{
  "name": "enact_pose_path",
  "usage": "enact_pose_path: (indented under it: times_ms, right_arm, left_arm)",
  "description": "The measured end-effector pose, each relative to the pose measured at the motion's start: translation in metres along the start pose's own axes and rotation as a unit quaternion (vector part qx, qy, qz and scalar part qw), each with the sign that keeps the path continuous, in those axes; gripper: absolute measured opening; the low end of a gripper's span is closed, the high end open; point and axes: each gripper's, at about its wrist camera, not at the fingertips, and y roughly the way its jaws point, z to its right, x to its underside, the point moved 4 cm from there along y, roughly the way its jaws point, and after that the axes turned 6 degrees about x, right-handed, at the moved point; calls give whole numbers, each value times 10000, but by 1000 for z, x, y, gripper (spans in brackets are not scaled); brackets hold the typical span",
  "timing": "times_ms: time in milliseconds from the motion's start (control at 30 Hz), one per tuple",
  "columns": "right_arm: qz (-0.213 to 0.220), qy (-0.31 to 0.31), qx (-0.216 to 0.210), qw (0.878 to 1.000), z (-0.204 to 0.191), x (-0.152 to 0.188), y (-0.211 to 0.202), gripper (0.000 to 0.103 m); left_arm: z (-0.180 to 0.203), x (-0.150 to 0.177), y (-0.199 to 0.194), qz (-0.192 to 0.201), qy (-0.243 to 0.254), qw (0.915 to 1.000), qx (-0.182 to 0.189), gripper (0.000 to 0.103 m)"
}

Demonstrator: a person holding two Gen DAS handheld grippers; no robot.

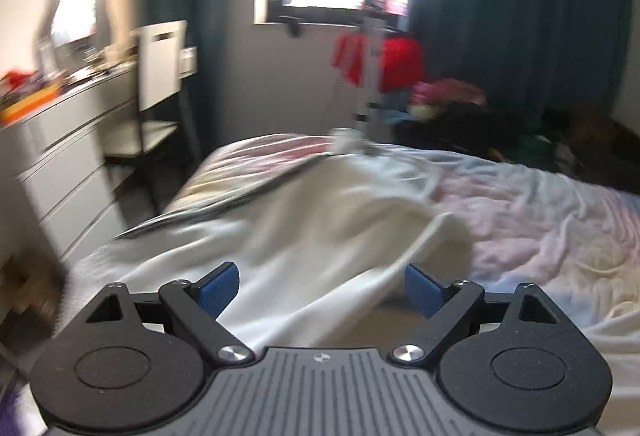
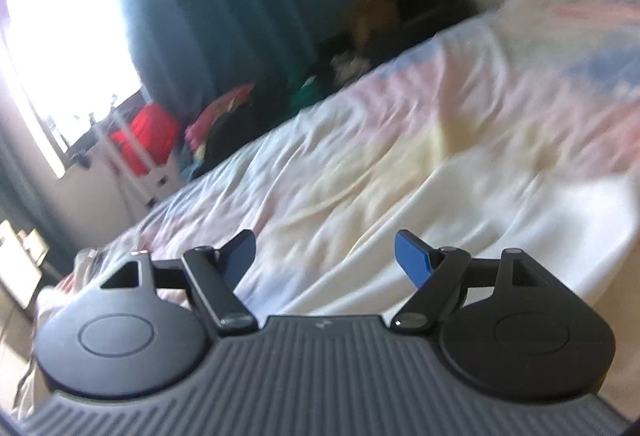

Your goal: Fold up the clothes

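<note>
A white garment lies crumpled on the bed, blurred by motion, reaching from the far edge down to my left gripper. That gripper is open, its blue pads spread wide just above the near part of the cloth, holding nothing. In the right wrist view my right gripper is also open and empty, tilted, over the pastel bedsheet. A white fold of cloth lies to its right; I cannot tell if it is a garment or bedding.
The bed has a wrinkled pink, blue and yellow sheet. A white dresser and chair stand left of it. A drying rack with red clothes and a clothes pile are under the window, by dark curtains.
</note>
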Motion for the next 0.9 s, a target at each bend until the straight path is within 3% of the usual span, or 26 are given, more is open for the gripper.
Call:
enact_pose_path:
  times_ms: [133, 233, 433, 633, 767, 833, 867, 900]
  right_arm:
    - [-368, -313, -132, 9987, -25, 29, 25, 79]
    - [-286, -324, -53, 9991, -29, 34, 41, 79]
    - [122, -430, 122, 9989, -30, 36, 79, 79]
    - [130, -457, 133, 9988, -29, 45, 111, 79]
    - [74, -385, 124, 9992, -26, 50, 125, 80]
    - [82, -335, 93, 9994, -25, 50, 125, 80]
    - [80, -319, 80, 9994, -25, 49, 125, 80]
    - [79, -303, 66, 9995, -25, 49, 125, 79]
  left_arm:
    - [70, -23, 96, -40, 115, 9997, 213, 92]
    - [111, -37, 176, -197, 232, 9995, -60, 92]
    - [141, -54, 297, -542, -302, 9973, -399, 89]
    - [172, -55, 375, -640, 338, 9941, -809, 83]
    - [168, -53, 397, -513, -42, 9936, -1006, 59]
    - [168, -59, 395, -418, -49, 9941, -1001, 36]
    - [167, -62, 394, -371, -49, 9943, -997, 15]
    - [167, -64, 393, -324, -48, 9945, -994, 5]
